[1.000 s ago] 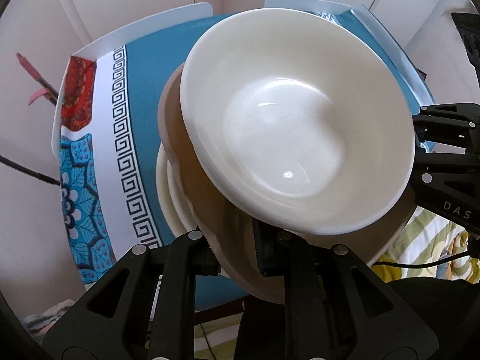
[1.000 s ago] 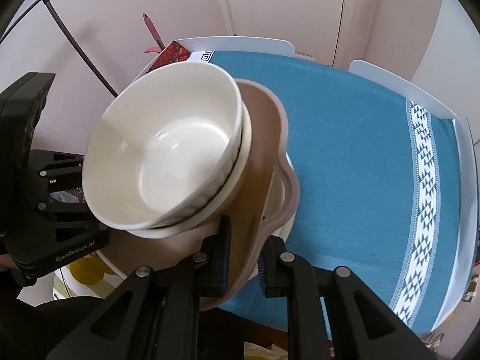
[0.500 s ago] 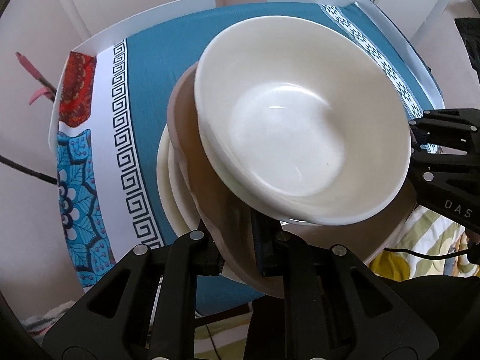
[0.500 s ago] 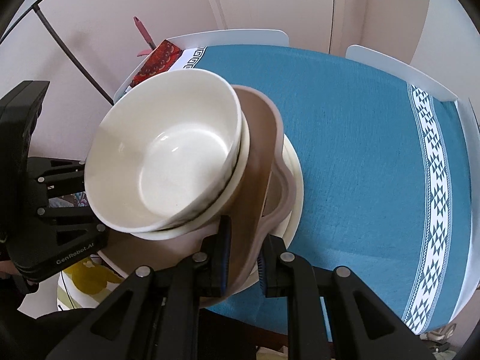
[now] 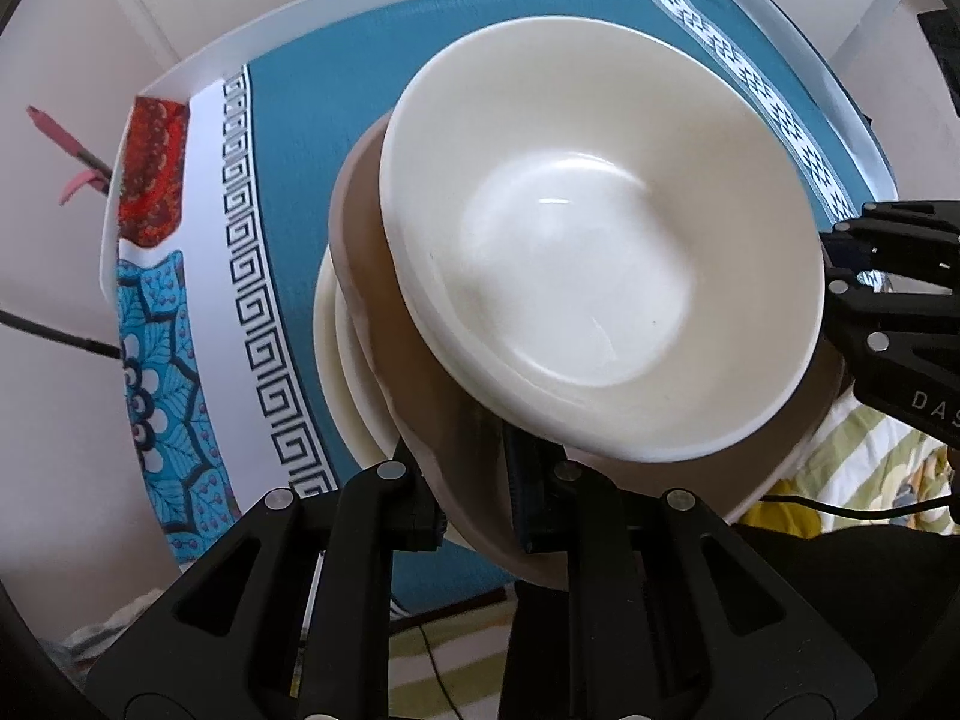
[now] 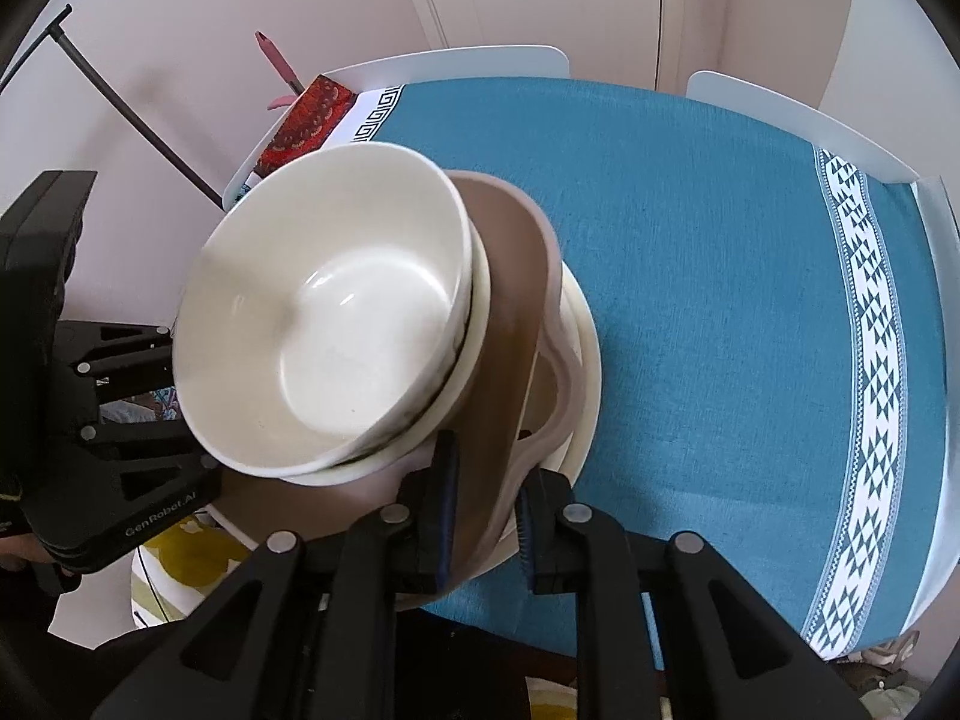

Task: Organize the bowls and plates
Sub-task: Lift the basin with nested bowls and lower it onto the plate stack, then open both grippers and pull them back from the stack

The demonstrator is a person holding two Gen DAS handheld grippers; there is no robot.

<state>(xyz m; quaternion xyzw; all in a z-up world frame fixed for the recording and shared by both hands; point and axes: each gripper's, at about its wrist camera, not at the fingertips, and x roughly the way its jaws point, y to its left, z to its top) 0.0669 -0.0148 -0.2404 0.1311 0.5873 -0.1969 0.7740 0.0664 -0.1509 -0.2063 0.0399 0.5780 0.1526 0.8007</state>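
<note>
A brown wavy-edged plate (image 5: pixel 414 396) carries two stacked cream bowls (image 5: pixel 600 276). My left gripper (image 5: pixel 474 486) is shut on the plate's near rim. My right gripper (image 6: pixel 486 492) is shut on the opposite rim of the same plate (image 6: pixel 510 312), with the bowls (image 6: pixel 324 324) to its left. The plate hangs tilted just above a stack of cream plates (image 5: pixel 342 372) on the blue tablecloth; the same stack shows in the right wrist view (image 6: pixel 585 372). Each gripper shows in the other's view: the right gripper's body (image 5: pixel 888 312) and the left gripper's body (image 6: pixel 90 408).
The table (image 6: pixel 720 276) has a teal cloth with patterned borders (image 5: pixel 252 276). White chair backs (image 6: pixel 456 60) stand at the far side. A dark rod (image 6: pixel 138 114) leans by the wall on the left. Striped fabric (image 5: pixel 858 468) lies below the table edge.
Both grippers have carried the brown plate with the bowls forward and lower over the table, closer to the cream plate stack. Both grips are unchanged.
</note>
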